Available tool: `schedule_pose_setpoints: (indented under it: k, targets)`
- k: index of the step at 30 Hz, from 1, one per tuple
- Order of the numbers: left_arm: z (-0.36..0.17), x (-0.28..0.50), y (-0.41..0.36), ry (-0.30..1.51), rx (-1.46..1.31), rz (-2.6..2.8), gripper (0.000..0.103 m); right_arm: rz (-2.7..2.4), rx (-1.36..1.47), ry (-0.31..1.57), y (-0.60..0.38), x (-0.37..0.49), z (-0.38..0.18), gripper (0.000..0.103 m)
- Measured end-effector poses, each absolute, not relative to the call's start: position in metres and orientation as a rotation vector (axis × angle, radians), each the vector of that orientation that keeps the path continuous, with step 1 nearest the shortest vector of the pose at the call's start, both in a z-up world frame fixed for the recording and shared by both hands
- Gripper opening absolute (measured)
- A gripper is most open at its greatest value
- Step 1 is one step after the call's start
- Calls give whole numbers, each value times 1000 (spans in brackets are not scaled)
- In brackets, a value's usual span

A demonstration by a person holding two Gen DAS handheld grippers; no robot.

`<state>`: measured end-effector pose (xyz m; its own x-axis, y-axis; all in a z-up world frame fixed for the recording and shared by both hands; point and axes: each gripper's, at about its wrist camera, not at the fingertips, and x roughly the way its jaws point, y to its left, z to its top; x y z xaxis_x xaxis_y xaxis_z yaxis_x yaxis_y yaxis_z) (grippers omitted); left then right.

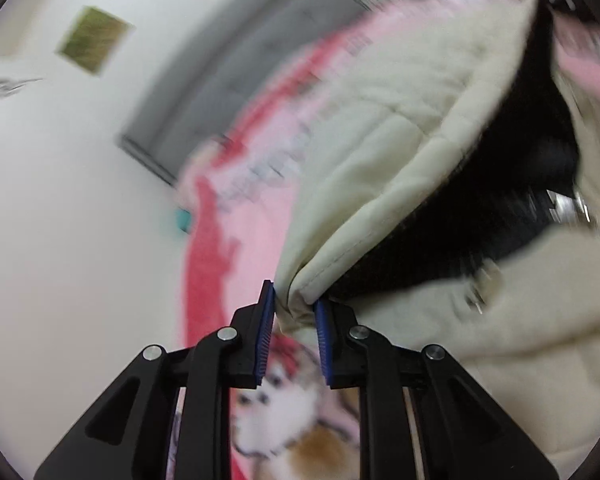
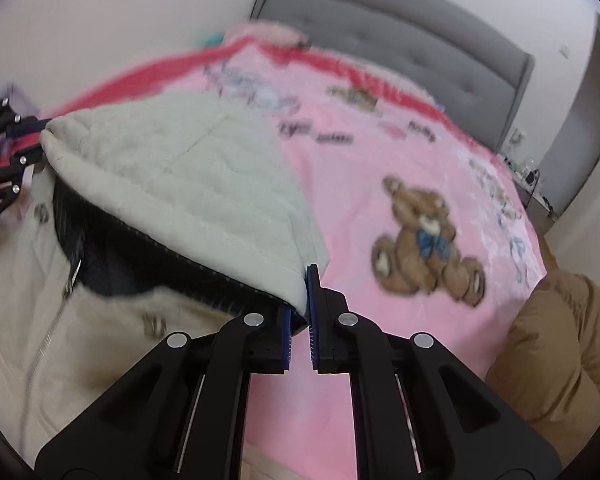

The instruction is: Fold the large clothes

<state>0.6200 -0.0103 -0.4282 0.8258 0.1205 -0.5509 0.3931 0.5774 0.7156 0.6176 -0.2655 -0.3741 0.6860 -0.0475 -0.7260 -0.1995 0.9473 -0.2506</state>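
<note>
Jacket (image 2: pixel 172 184) hem corners were pinched, one in the left gripper (image 1: pixel 294 304) and one in the right gripper (image 2: pixel 300 312), both clamped narrow on cream fabric. Its lifted hem hung above the jacket body on the bed (image 2: pixel 380 160). The fold looked mid-way; next, both corners likely needed carrying forward together, evenly, then lowering.
</note>
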Motion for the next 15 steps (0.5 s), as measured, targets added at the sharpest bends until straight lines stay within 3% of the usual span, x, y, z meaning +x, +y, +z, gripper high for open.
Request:
schedule_pose_setpoints:
  k: [6, 11, 12, 13, 14, 15]
  targets:
    - [-450, 630, 2, 777, 836, -189, 19, 72, -363, 958, -260, 629, -422, 6]
    - [-450, 626, 7, 770, 799, -194, 19, 87, -342, 988, -257, 633, -431, 8]
    - [-443, 622, 11, 763, 767, -206, 22, 121, -304, 986, -261, 630, -425, 9]
    - [-435, 619, 18, 755, 741, -210, 35, 147, -269, 983, -267, 627, -419, 11]
    - [-426, 613, 24, 739, 720, -225, 48, 170, -228, 972, -275, 622, -411, 19]
    - [-416, 602, 29, 724, 689, -260, 55, 197, -189, 955, -284, 616, -401, 29]
